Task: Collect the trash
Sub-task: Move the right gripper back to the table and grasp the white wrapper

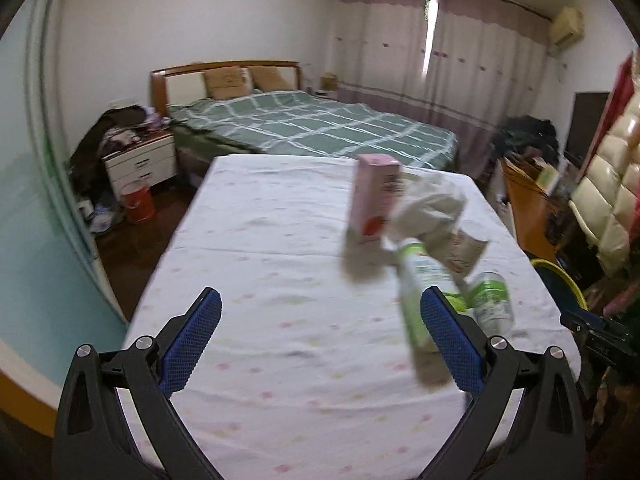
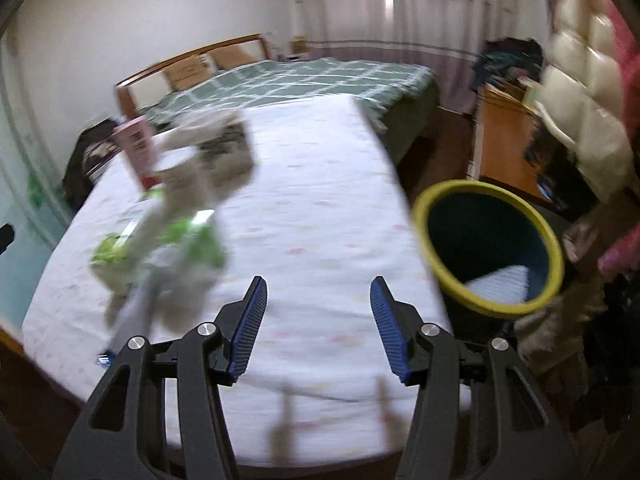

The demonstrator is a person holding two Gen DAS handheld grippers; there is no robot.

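A cluster of trash sits on the white-clothed table: an upright pink carton, crumpled white paper, a paper cup, a green-and-white bottle lying down and a second green-labelled bottle. My left gripper is open and empty, above the table just left of the bottles. In the right wrist view the same cluster is blurred at the left: the pink carton, the paper and the green bottles. My right gripper is open and empty over the table, right of the trash.
A dark bin with a yellow rim stands beside the table's right edge, something white inside it; its rim shows in the left wrist view. A green-quilted bed, a nightstand, an orange bucket and a wooden desk lie beyond.
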